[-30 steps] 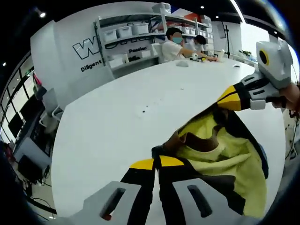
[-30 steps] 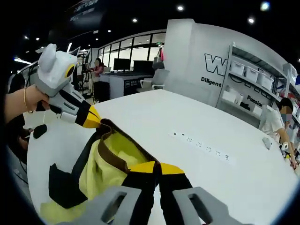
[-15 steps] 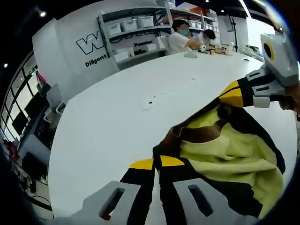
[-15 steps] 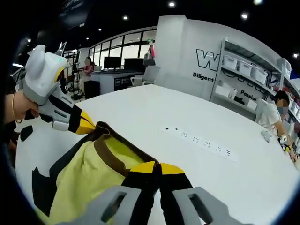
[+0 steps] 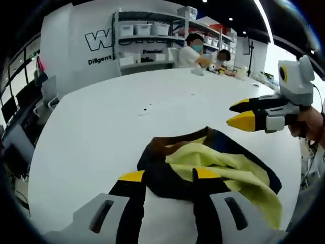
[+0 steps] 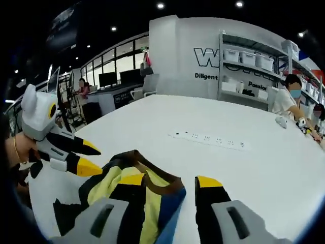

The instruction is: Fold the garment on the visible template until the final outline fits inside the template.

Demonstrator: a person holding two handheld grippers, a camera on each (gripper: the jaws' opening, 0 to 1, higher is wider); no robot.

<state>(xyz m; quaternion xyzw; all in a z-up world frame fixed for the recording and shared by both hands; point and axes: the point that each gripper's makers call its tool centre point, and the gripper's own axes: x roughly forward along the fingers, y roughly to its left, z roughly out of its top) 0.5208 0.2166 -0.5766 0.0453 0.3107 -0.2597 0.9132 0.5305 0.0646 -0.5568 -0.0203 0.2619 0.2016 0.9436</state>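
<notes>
A yellow garment with dark navy panels and a brown collar [image 5: 213, 161] lies crumpled on the white table [image 5: 101, 127]. My left gripper [image 5: 170, 175] is open, its yellow-tipped jaws straddling the garment's near edge with nothing gripped. My right gripper [image 5: 236, 113] hovers open above the garment's far right side, held by a hand. In the right gripper view the garment [image 6: 122, 185] lies under the left jaw. My right gripper [image 6: 170, 180] is open there. My left gripper [image 6: 91, 157] stands open just left of the cloth.
A white power strip [image 6: 208, 138] lies on the table beyond the garment. Shelves with bins [image 5: 147, 30] line the back wall. Two people [image 5: 195, 46] sit at the table's far end. Desks with monitors [image 6: 109, 81] stand past the table edge.
Both grippers were shut on the garment's collar edge, holding it up. Now both are open and drawn back, and the garment lies lower and flatter on the table.
</notes>
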